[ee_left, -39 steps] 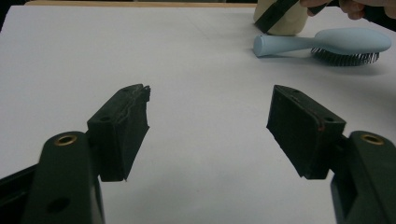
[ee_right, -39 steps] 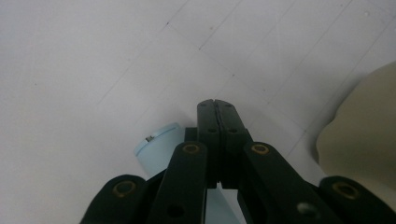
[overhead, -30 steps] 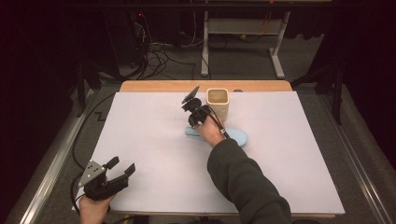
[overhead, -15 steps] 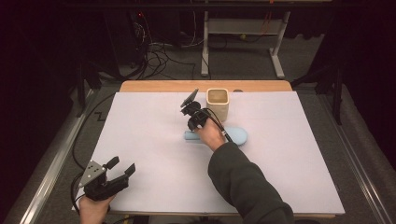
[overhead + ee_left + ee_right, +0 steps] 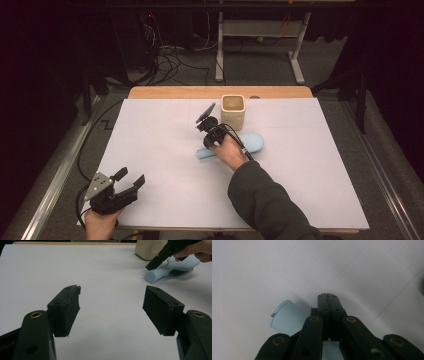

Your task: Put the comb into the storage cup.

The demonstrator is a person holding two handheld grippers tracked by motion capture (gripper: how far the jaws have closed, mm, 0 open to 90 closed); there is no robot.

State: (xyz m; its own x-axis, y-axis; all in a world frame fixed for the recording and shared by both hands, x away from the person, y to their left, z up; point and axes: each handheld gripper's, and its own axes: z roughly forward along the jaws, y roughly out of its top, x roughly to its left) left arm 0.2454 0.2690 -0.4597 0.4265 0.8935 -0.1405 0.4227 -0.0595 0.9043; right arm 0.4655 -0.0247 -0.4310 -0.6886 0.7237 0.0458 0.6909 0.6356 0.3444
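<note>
A light blue hairbrush (image 5: 254, 142) lies bristles down on the white table cover (image 5: 165, 150), just in front of a beige cup (image 5: 233, 111). My right gripper (image 5: 206, 144) is shut with nothing between its jaws and hovers tip-down over the handle end of the brush. In the right gripper view the closed jaws (image 5: 327, 297) sit just right of the round handle end (image 5: 285, 318); whether they touch it I cannot tell. My left gripper (image 5: 130, 177) rests open near the front left corner, far from the brush. Its view shows spread jaws (image 5: 112, 305), the brush (image 5: 165, 271) and the right gripper (image 5: 162, 256).
The cup (image 5: 147, 250) stands close behind the brush head. A wooden table edge (image 5: 175, 92) runs along the back, and metal rails (image 5: 55, 175) flank the table. Cables and a stand leg (image 5: 219, 60) lie on the floor beyond.
My right hand has slid a little toward the near side and down over the brush handle. The left gripper, brush and cup have stayed put.
</note>
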